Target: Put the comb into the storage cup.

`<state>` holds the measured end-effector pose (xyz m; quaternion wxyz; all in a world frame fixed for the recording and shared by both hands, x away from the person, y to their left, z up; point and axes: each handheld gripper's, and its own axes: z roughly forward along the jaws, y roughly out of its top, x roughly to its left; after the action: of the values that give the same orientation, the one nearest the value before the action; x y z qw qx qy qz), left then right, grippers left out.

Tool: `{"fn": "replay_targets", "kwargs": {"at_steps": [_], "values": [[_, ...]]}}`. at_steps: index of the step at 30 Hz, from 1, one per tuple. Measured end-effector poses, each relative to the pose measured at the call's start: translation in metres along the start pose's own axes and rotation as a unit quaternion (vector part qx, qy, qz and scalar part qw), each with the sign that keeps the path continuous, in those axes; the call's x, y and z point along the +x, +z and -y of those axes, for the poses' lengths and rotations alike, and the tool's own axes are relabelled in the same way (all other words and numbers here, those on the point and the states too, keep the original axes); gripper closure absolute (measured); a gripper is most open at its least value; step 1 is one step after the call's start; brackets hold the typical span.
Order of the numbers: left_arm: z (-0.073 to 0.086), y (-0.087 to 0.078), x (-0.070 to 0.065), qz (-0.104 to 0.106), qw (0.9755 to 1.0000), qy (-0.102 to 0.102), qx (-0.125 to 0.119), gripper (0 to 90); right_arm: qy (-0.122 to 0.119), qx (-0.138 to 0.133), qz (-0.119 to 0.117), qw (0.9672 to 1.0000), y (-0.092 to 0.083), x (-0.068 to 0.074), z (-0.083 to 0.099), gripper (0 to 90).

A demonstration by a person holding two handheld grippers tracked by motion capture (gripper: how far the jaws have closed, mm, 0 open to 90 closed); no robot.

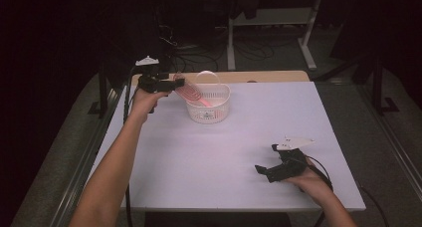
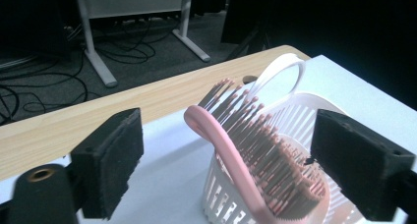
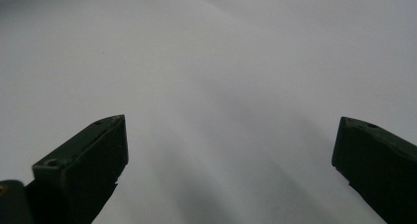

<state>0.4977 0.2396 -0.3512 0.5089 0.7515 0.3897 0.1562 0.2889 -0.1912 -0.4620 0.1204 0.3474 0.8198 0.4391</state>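
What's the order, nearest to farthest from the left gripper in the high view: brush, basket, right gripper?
1. Brush: pink, right at the left gripper, leaning out of the basket toward it.
2. Basket: white, just beyond the brush, at the table's far side.
3. Right gripper: across the table, near the front right edge.

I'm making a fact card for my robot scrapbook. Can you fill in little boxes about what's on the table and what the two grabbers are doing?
table: white table
basket: white basket, far left part, handle up
brush: pink hairbrush leaning in the basket, one end over the rim
left gripper: open, beside the brush, pads off it
right gripper: open, holds nothing, near right part
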Motion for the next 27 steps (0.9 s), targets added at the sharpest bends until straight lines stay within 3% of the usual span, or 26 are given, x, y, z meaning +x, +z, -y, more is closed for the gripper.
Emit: {"fn": "replay_targets", "kwargs": {"at_steps": [8,18,27], "values": [[0.001,-0.013,0.000,0.011,0.9995,0.028,0.009,0.0,0.003,-0.003,0.001,1.0000,-0.001,-0.001,0.000,0.0],[0.003,-0.036,-0.007,0.022,0.9986,0.048,0.009,0.0,0.003,-0.002,0.002,1.0000,-0.003,-0.001,0.001,0.0],[0.020,-0.054,-0.016,0.037,0.9973,0.062,0.013,0.0,0.003,-0.003,0.002,1.0000,-0.003,-0.002,0.000,0.0]]}}
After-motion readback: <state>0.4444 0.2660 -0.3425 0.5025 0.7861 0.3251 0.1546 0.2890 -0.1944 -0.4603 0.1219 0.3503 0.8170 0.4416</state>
